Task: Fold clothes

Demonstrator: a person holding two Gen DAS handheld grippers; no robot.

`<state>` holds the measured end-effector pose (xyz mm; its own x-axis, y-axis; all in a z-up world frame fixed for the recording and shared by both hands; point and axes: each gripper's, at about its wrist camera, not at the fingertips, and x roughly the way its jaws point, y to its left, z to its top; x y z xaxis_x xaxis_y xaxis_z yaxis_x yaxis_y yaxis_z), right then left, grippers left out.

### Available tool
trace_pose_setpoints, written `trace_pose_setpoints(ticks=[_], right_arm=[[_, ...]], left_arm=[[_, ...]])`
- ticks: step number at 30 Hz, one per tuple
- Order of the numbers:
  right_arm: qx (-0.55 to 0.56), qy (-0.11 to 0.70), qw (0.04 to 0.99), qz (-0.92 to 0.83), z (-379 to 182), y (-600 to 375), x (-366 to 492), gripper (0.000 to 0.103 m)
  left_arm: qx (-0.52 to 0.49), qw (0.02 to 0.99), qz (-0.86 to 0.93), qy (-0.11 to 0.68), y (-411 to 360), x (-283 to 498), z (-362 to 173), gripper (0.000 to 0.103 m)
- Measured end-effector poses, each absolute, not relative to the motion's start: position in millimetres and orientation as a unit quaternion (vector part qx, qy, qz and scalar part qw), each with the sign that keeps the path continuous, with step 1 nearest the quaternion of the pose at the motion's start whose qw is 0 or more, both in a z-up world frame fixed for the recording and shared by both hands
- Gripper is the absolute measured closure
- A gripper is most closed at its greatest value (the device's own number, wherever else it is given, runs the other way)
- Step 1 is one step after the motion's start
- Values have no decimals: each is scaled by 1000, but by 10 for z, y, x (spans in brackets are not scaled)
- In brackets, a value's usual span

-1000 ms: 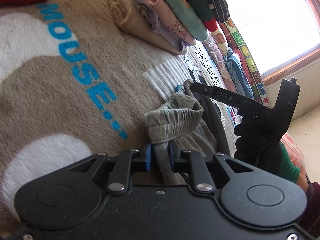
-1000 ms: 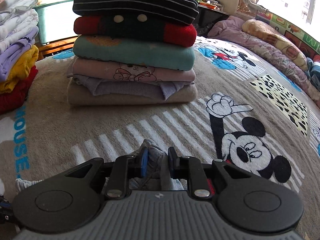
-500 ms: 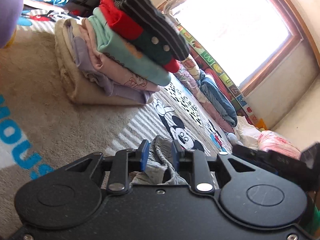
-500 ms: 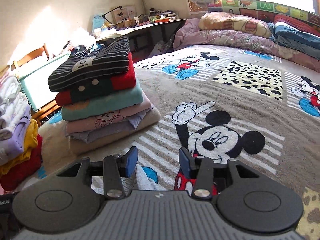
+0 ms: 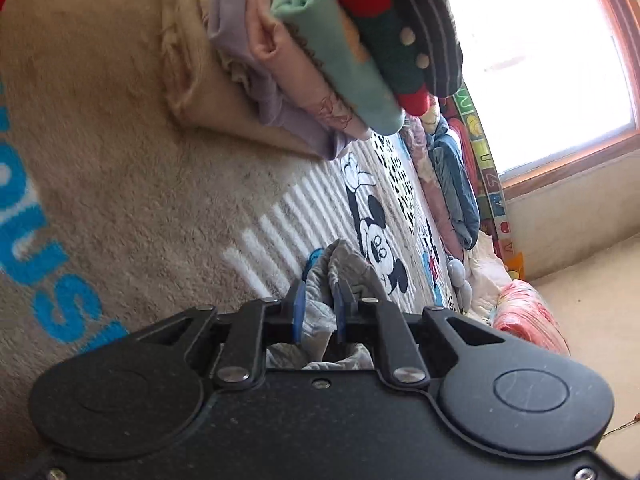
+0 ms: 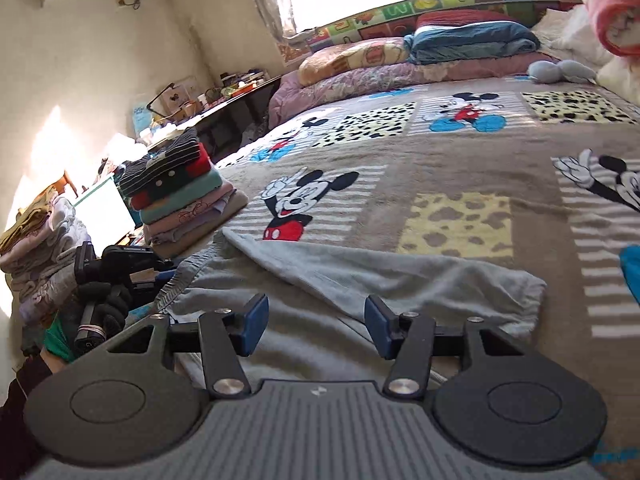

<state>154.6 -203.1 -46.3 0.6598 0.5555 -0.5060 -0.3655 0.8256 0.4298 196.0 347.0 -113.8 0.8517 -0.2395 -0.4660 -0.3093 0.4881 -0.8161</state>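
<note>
Left gripper: blue pads pressed in on a bunched fold of the grey garment, cloth fills the gap between them; grip sits at the elastic waistband edge, likely so the edge stays put while the rest gets laid out
Right gripper: fingers spread wide, nothing between them, hanging just above the cloth; looks free to pick a new spot
Grey garment: lies mostly flat on the blanket, one flap doubled over on a diagonal, waistband end at the left next to the left gripper, far end rumpled at the right
Where the garment is: near edge of the bed, in front of the folded stack, apart from it
Folded stack: striped, red and green, teal, pink, lilac and tan pieces piled up, upright in the right view; probably where the finished piece goes
Second pile: more folded clothes at far left, partly hidden
Pillows and quilts: along the window side, well apart from the work
Step in hand: judged as spreading or squaring the garment before the next fold
Next move needs: right gripper onto a free edge or corner, opposite the held end
Risk: thin cloth may slip or bunch, fold goes crooked
</note>
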Motion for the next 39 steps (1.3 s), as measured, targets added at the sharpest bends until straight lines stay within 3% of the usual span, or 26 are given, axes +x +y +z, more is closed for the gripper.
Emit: trace_pose_setpoints(ticks=[7,15,19,28,30,33,39], right_arm=[[266,346,881,180,-1056,-2699,1163,48],[299,349,872,170,-1358,-2860,1022,47],[304,356,869,163,-1464,-2900,982,48],[333,347,864,151,-1646,-2983,904,48],[337,344,863,149,-1670,-2983,895,48],[317,343,872,145,-1619,-2934,910,48],[198,313,918,145,-1264,-2759,996,47]], left_arm=[[-469,827,1,311,3351,2082,-1252,91],[-473,810,-47,343,3243,2372,-1377,91],[-423,822,-51,377,3118,2517,-1452,91],[-453,834,-51,311,3346,2294,-1237,91],[-450,827,-37,335,3307,2374,-1363,91],[-462,817,-26,345,3259,2417,-1448,91],[-380,878,-23,290,3077,2296,-905,88]])
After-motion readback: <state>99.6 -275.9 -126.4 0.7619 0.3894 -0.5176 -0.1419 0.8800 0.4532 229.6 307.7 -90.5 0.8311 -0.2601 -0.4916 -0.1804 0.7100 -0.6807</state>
